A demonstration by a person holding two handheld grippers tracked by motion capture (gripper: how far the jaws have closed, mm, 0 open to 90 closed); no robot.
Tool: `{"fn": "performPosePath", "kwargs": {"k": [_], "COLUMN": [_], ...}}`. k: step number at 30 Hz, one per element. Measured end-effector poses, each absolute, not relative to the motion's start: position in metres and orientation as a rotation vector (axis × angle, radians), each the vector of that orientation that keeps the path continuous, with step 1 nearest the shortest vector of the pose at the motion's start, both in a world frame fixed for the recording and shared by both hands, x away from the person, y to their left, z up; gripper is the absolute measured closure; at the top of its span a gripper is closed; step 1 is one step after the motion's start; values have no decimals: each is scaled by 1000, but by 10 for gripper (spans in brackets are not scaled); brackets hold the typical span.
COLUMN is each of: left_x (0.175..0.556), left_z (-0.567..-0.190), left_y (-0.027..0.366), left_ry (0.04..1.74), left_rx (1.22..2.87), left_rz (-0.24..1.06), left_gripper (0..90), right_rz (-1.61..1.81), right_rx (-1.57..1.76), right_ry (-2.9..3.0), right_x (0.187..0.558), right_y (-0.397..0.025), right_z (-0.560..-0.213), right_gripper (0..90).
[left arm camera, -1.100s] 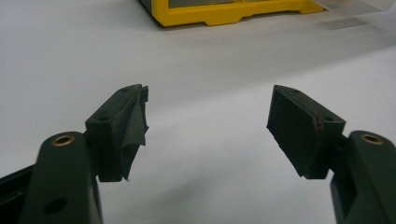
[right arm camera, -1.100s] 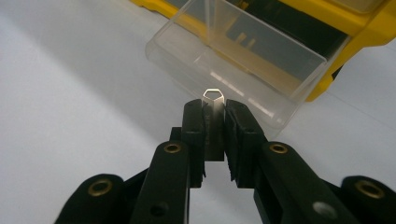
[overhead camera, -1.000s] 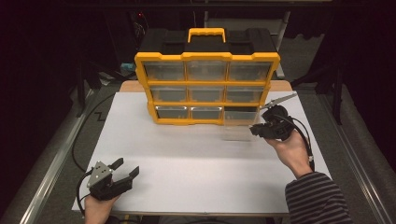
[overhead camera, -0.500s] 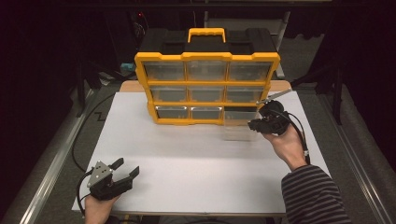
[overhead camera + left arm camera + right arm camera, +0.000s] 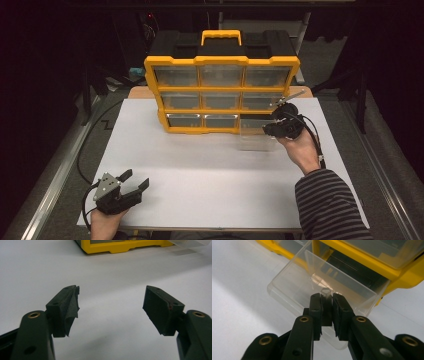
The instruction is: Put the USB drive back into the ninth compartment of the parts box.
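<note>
A yellow and black organizer (image 5: 221, 95) with clear drawers stands at the back of the white table (image 5: 210, 180). Its bottom right slot is open and dark. A clear plastic drawer (image 5: 256, 136) sits just in front of that slot, its far end at the slot's mouth. My right gripper (image 5: 270, 128) is shut on the small handle at the drawer's front; in the right gripper view the jaws (image 5: 327, 300) pinch this tab, with the drawer (image 5: 294, 287) tilted before the organizer (image 5: 372, 262). My left gripper (image 5: 135, 181) rests open near the front left edge, its jaws (image 5: 111, 298) holding nothing.
Black cables trail off the table's left side (image 5: 90, 145) and from the right gripper along the striped sleeve (image 5: 330, 200). Metal rails run along both sides of the table. In the left gripper view the organizer's base (image 5: 125, 246) shows far ahead.
My right gripper has carried the clear drawer a little farther back and left, toward the organizer's bottom right slot. The left gripper has stayed put.
</note>
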State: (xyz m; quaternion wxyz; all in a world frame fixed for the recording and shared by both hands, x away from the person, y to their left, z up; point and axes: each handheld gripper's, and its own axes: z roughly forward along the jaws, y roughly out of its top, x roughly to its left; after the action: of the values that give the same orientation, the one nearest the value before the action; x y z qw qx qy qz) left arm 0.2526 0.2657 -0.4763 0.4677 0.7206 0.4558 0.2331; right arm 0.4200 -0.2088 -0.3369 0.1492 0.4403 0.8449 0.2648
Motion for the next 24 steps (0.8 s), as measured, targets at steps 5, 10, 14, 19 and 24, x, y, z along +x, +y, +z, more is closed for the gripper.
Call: {"fn": "performPosePath", "kwargs": {"k": [5, 10, 14, 19, 24], "left_x": [253, 253, 253, 253, 253], "left_z": [-477, -477, -477, -477, -476], "left_y": [265, 266, 266, 266, 265], "left_ry": [1120, 1120, 1120, 1120, 1120], "left_rx": [1765, 1766, 1766, 1767, 1768], "left_rz": [574, 573, 573, 572, 573], "left_gripper": [293, 293, 292, 293, 293], "right_rz": [737, 726, 692, 686, 715], "right_rx": [1297, 1319, 1308, 1300, 1287], "right_ry": [2425, 2421, 2426, 2428, 2424], "right_x": [427, 434, 437, 436, 431], "right_y": [-208, -207, -205, -204, -205], "right_z": [-342, -347, -350, -352, -349], "right_gripper": [795, 792, 763, 703, 619]}}
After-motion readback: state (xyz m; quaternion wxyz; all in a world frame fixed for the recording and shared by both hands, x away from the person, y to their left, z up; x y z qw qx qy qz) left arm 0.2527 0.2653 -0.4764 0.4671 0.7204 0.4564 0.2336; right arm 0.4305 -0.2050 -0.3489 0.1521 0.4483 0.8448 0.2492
